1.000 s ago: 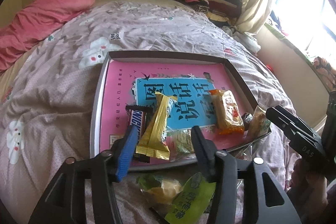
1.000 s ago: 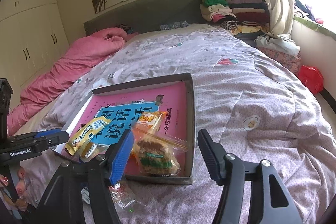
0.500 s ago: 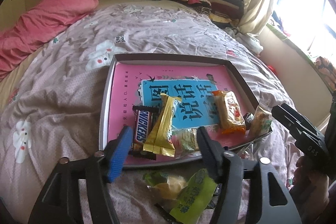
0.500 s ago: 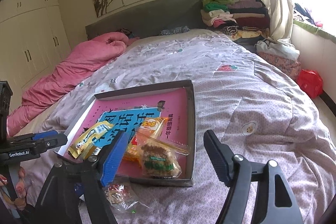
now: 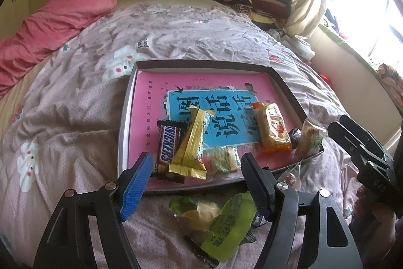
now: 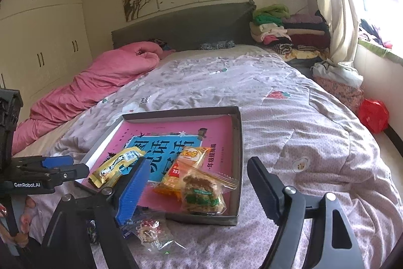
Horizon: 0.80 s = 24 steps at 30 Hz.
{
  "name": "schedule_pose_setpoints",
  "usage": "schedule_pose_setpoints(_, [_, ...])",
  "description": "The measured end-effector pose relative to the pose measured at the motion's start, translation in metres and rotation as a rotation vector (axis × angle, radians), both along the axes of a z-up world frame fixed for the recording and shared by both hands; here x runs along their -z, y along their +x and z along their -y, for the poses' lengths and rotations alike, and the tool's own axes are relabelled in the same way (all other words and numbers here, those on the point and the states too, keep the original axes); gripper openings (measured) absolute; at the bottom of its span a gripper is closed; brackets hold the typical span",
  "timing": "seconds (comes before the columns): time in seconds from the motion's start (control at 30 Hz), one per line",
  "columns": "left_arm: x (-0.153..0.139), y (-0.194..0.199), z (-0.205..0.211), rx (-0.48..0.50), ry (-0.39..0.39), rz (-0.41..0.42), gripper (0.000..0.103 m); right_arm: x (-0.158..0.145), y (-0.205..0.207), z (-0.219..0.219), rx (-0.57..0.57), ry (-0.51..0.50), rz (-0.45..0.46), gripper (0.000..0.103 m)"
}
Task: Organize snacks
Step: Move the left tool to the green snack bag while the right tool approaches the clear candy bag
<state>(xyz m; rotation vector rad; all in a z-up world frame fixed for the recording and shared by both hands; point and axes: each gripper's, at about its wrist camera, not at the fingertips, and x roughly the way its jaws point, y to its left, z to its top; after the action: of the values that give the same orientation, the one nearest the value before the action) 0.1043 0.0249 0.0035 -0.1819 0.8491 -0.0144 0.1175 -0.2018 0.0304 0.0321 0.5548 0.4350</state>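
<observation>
Both grippers, left (image 5: 195,183) and right (image 6: 196,185), have jaws spread, empty. The green packet (image 5: 226,226), just below your left jaws, is light and crinkly: pinch its sealed edge.

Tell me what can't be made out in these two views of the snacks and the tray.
- Green packet, left wrist view: its lower end runs behind the left hand-held gripper.
- Small dark candy, left wrist view: too small and wedged between packets to identify.
- Blue wrapper, right wrist view: mostly hidden behind the right hand-held gripper.
- Tray, right wrist view: near left corner hidden by the left hand-held gripper.
</observation>
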Motion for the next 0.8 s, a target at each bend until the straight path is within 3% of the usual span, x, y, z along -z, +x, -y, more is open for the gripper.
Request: schedule_pose_setpoints(0.8, [-0.002,-0.020,-0.014,-0.015,-0.027,-0.017,0.074,-0.002,-0.023,-0.011,-0.061,-0.042,0.030,0.084])
